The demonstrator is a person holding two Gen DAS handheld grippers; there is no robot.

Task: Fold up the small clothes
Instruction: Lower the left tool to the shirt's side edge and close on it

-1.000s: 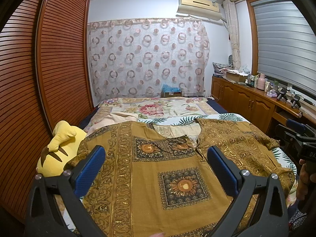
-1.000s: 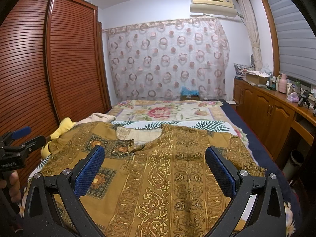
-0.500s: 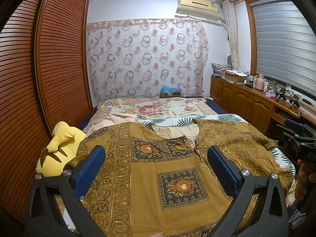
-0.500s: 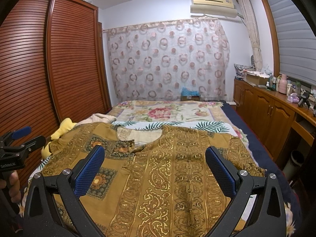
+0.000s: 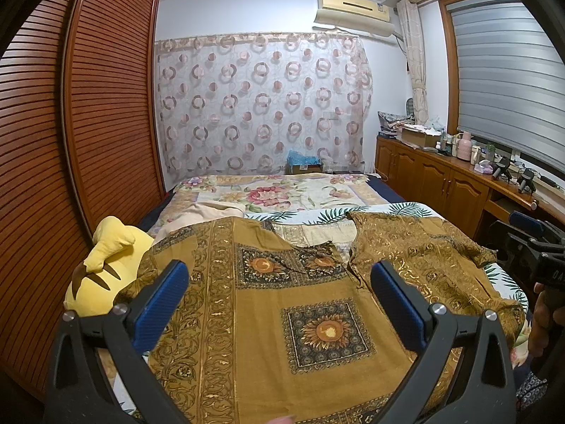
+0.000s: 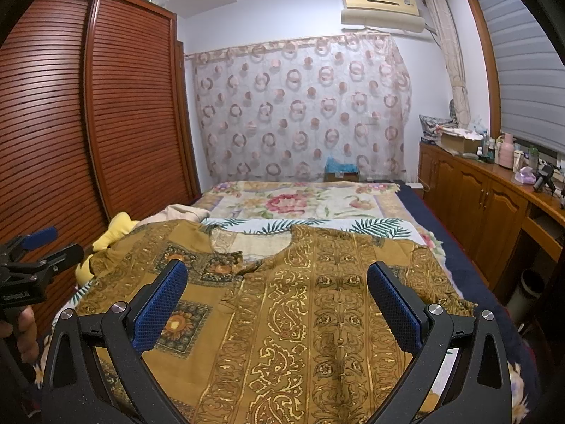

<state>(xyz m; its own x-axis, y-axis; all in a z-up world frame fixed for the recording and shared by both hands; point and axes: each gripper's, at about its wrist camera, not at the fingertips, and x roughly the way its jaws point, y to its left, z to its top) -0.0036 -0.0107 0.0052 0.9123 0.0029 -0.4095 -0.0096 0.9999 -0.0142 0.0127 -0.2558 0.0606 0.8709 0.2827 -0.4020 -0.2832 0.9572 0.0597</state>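
A mustard shirt (image 5: 282,318) with gold print is being shown spread flat on a bed (image 5: 282,190), neckline at the far end, directly below and ahead of both tongs. It is probably being laid out this way so that sleeves and hem can be reached for a first fold; no fold is being made yet.

The left tongs (image 5: 279,300) are being held wide apart above the shirt's left half, gripping nothing. The right tongs (image 6: 277,300) are likewise being held apart, empty, above the right half. Each is being held by a hand beside the other's view.

Left of the left tongs, a yellow plush toy (image 5: 106,265) is being partly covered by the shirt's sleeve. Beyond the tongs, a floral bedspread is being seen, then a curtain (image 5: 261,102) with ring patterns. A slatted wardrobe (image 5: 88,123) is standing to the left, a wooden worktop (image 5: 459,162) with clutter to the right.
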